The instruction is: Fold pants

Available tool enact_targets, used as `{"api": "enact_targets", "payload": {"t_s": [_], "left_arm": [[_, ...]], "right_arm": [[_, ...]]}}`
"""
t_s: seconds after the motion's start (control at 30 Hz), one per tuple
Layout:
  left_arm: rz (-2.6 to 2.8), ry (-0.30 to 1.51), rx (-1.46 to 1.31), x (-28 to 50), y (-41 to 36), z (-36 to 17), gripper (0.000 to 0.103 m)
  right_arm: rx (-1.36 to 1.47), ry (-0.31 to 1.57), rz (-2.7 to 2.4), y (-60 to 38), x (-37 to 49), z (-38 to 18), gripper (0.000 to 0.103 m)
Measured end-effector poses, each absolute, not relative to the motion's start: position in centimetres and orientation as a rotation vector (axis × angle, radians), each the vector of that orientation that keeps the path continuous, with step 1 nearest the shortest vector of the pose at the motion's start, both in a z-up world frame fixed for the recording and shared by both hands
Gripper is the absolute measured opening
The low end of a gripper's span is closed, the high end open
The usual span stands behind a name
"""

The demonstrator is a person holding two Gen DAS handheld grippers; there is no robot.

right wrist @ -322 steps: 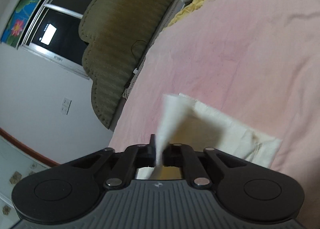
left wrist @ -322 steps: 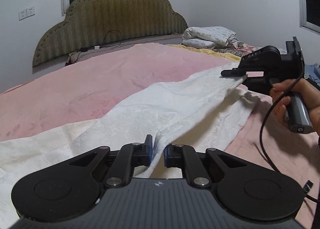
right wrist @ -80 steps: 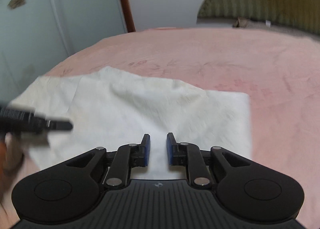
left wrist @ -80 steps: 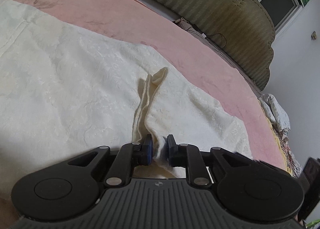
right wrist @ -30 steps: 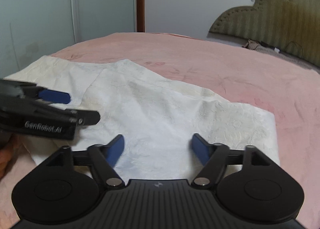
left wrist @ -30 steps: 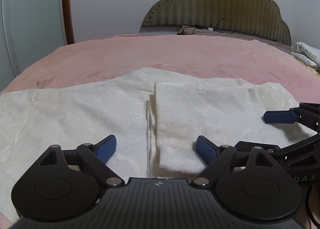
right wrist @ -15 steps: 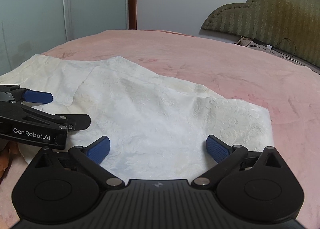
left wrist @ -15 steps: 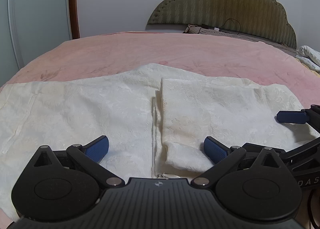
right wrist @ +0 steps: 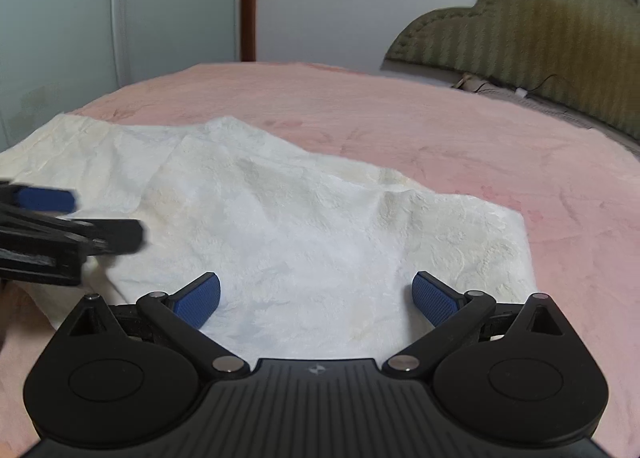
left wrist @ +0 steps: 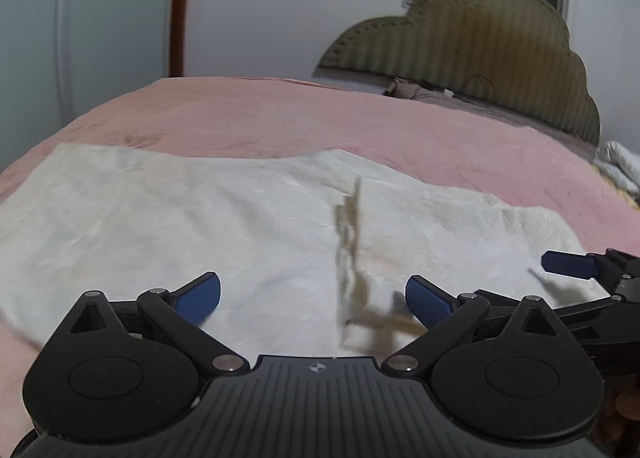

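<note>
now pants (left wrist: 240, 217) flat (seemingly), grippers wide.

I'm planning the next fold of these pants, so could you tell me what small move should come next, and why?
Probably bring the left hand-held gripper down onto the unfolded end of the white pants and close on its edge. Both it and the right hand-held gripper stand open and empty, and that half lies flat on the pink bedspread.

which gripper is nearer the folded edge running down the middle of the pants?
Left. The left gripper is open right in front of the folded edge, fingers either side of it. The right gripper is open over the pants further right.
</note>
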State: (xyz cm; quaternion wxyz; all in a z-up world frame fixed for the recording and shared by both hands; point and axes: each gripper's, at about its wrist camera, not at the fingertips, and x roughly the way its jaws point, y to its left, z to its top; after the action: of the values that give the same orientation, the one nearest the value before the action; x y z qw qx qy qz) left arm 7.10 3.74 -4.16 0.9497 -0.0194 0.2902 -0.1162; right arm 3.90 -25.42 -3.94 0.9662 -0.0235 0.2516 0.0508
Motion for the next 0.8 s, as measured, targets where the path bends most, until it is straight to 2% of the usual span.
{"api": "enact_targets", "payload": {"t_s": [0.17, 0.3, 0.43, 0.6, 0.8], "left_arm": [[-0.124, 0.581, -0.214, 3.9, 11.7, -2.0, 0.101], [-0.005, 0.626, -0.423, 2.8, 19.2, -1.8, 0.101], [0.049, 0.682, -0.583, 3.1, 24.5, -2.7, 0.100], [-0.073, 0.702, -0.803, 4.5, 27.3, -3.4, 0.102], [-0.131, 0.677, -0.989, 7.6, 27.7, -4.7, 0.102]], "right_arm": [[-0.148, 0.355, 0.257, -18.7, 2.3, -1.6, 0.103], [-0.445, 0.205, 0.384, -10.9, 0.8, -1.7, 0.103], [-0.730, 0.147, 0.431, -4.2, 0.6, -4.3, 0.103], [-0.827, 0.170, 0.451, 0.0, 1.7, -6.2, 0.102], [-0.812, 0.147, 0.350, 2.1, 5.1, -6.0, 0.103]]}}
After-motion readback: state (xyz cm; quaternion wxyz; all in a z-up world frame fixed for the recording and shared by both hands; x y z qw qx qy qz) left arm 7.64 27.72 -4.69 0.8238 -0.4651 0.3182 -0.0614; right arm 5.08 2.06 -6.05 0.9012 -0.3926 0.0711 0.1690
